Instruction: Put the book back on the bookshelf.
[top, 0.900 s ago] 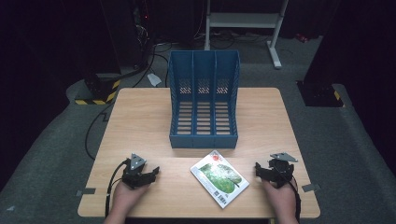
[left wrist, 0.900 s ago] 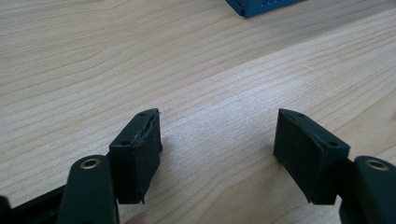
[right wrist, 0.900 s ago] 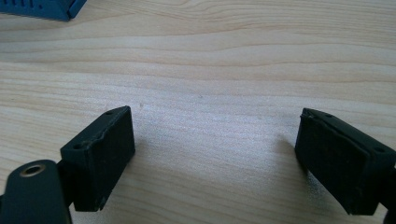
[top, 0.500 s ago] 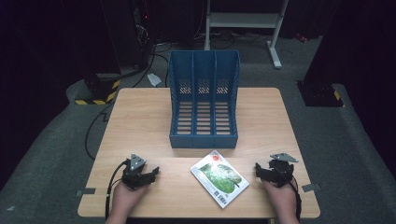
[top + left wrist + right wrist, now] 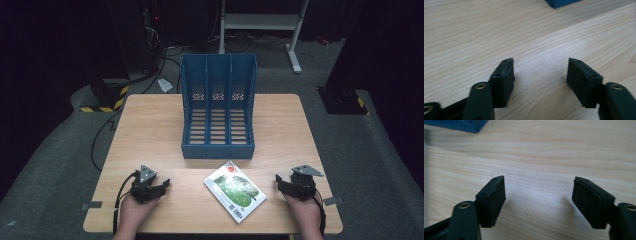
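Observation:
A blue three-slot file rack (image 5: pixel 218 107) stands on the wooden table (image 5: pixel 150 125), its open front facing me. In front of it lies a flat book with a green leafy cover (image 5: pixel 235 190), turned at an angle. My left gripper (image 5: pixel 159 186) rests near the front left of the table, open, with bare wood between its jaws (image 5: pixel 540 71). To the right of the book, my right gripper (image 5: pixel 281 183) rests near the front right, also open over bare wood (image 5: pixel 539 190). A corner of the blue rack (image 5: pixel 562 3) shows at the top of the left gripper view and another corner (image 5: pixel 456 125) in the right gripper view.
Dark floor surrounds the table, with cables (image 5: pixel 100 140) trailing at the left and a white metal stand (image 5: pixel 260 22) behind. A black box with yellow striped tape (image 5: pixel 102 95) sits at the back left. Small tape marks (image 5: pixel 332 201) lie near the table's front corners.

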The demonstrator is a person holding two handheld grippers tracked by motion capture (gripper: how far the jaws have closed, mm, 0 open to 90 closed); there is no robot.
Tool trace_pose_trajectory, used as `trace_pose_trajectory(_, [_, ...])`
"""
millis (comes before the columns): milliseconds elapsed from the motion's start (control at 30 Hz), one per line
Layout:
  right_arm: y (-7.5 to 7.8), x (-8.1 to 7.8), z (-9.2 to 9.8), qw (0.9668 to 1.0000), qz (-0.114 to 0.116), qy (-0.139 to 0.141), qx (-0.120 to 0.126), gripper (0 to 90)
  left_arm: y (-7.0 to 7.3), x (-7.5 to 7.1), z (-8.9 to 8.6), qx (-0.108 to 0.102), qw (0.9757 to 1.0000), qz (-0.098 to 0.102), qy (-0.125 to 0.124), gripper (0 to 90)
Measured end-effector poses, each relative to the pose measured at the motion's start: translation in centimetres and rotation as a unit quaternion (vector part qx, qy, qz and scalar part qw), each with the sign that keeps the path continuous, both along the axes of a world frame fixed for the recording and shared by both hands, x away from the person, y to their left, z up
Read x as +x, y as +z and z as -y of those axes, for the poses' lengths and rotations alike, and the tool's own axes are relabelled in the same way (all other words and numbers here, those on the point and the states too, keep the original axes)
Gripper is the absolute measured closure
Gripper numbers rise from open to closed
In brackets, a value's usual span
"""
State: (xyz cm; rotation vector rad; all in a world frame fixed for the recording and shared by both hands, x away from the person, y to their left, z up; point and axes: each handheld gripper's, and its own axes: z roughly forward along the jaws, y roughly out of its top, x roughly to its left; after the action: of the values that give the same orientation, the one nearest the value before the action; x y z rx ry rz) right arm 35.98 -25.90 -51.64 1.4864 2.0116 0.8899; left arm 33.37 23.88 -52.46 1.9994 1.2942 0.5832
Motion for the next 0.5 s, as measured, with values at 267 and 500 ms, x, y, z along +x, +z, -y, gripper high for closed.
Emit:
trace_pose_trajectory(267, [1.2, -1.5, -0.3, 0.9991, 0.023, 0.025, 0.024, 31.3, 0.8, 0.1, 1.3, -0.008, 0.9996, 0.019, -0.020, 40.8])
trace_pose_trajectory(500, [1.3, -2.8, -0.7, 0.9990, 0.024, 0.035, 0.012, 31.5, 1.3, 0.2, 3.7, -0.013, 0.9977, 0.025, -0.062, 41.1])
